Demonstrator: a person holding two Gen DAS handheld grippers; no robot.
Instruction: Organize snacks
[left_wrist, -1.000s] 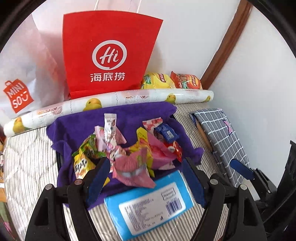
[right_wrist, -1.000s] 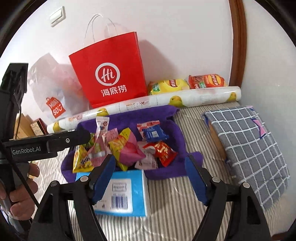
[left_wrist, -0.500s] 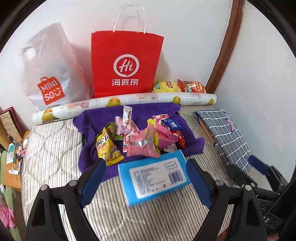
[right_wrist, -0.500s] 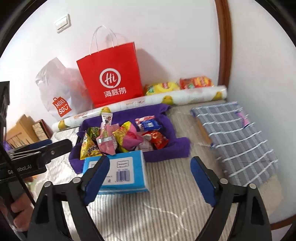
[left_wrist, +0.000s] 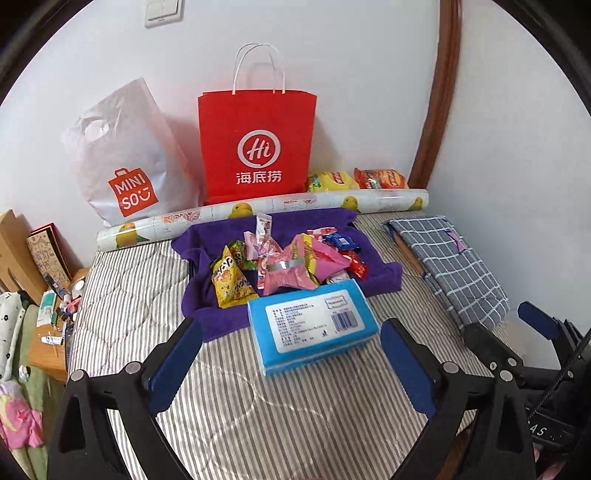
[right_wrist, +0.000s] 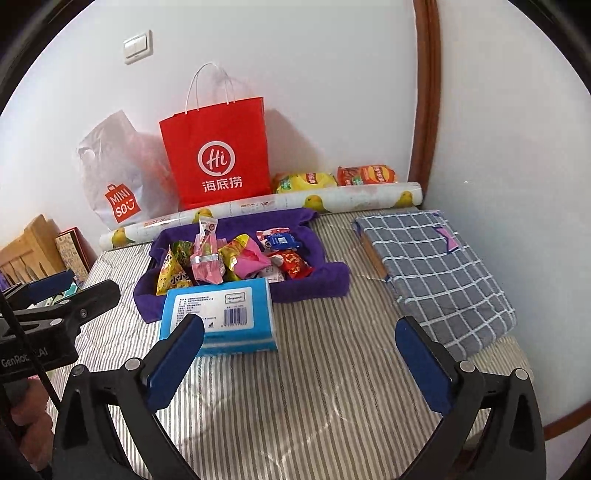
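Fingers (right_wrist: 27, 432) gripping the left handle appear only from the right wrist.

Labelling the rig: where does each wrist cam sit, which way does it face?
Left wrist: on the left gripper, angled down at the blue pack; own open fingers, the right gripper at right.
Right wrist: on the right gripper, same aim; own open fingers, left gripper at left.
Shared: blue pack, snacks, red bag.
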